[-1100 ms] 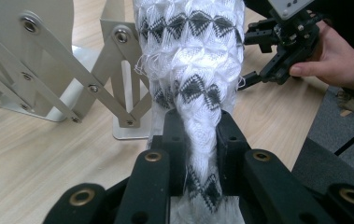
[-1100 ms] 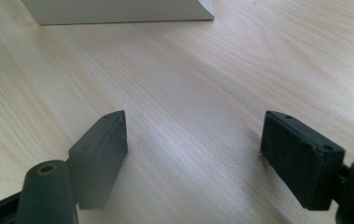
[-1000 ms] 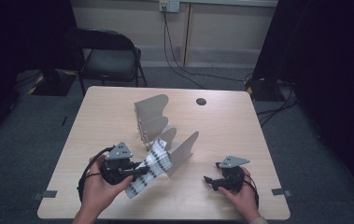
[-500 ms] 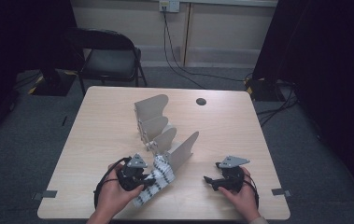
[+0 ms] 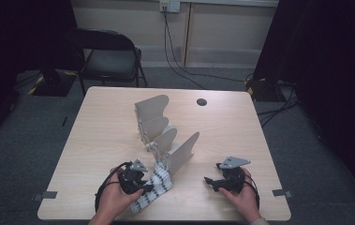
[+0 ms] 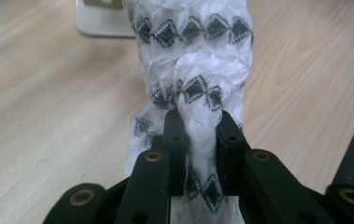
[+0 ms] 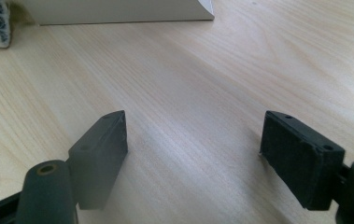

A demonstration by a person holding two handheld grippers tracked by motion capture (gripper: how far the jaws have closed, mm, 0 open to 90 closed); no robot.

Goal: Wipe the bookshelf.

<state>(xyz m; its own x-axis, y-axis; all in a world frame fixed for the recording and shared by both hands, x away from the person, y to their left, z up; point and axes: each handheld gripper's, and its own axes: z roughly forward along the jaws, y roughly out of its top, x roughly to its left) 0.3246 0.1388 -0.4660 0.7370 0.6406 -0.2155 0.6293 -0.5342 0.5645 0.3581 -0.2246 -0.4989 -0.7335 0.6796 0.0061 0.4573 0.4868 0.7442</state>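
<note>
High view: left hand-held gripper clamped on patterned cloth beside slotted rack; right hand-held gripper wide open, empty.

In the left gripper view the patterned cloth runs off the top edge, its near end hidden behind the left claw. The person's forearms are cut by the high view's bottom edge.
</note>
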